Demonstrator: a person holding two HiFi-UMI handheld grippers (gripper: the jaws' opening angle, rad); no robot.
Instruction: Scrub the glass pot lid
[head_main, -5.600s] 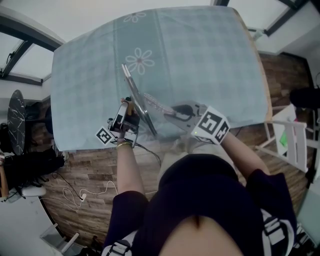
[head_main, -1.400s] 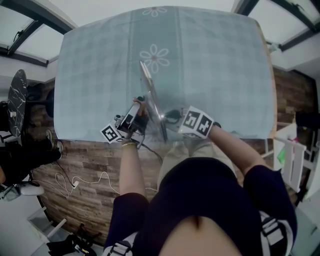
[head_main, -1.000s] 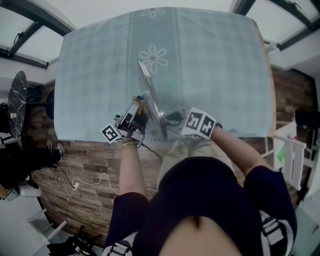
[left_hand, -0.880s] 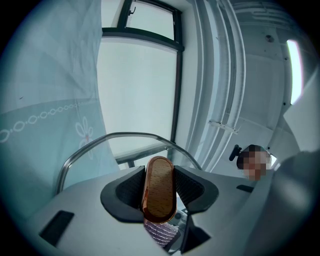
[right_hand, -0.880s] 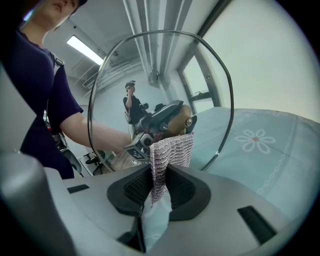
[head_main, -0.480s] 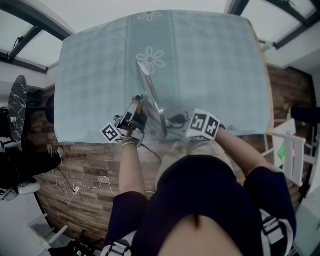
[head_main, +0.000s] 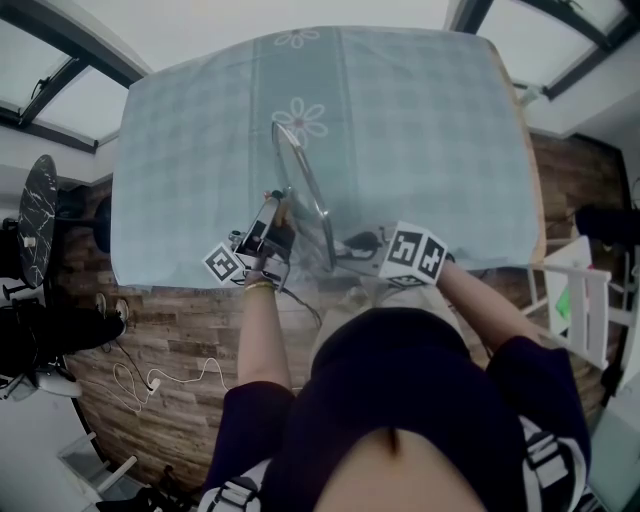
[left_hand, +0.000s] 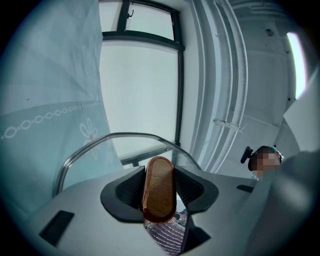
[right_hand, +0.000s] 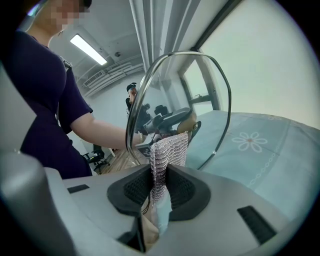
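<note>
The glass pot lid (head_main: 305, 195) stands on edge above the table, with a metal rim (left_hand: 115, 137). My left gripper (head_main: 280, 205) is shut on the lid's wooden knob (left_hand: 159, 189) and holds the lid upright. My right gripper (head_main: 352, 243) faces the lid's inner side and is shut on a silvery mesh scrub cloth (right_hand: 162, 160). The cloth's free end hangs close to the glass (right_hand: 200, 90), just below the knob (right_hand: 187, 122). I cannot tell whether it touches. Through the glass the cloth (left_hand: 167, 237) shows under the knob.
The table carries a teal checked cloth (head_main: 420, 130) with a flower print (head_main: 305, 115). Its near edge runs just under both grippers. A white rack (head_main: 585, 290) stands at the right. Dark gear (head_main: 40, 230) and cables (head_main: 150, 380) lie on the wooden floor at the left.
My right gripper has drawn slightly right and back toward the table's near edge, with the cloth still in it. The left gripper and the lid have stayed in place.
</note>
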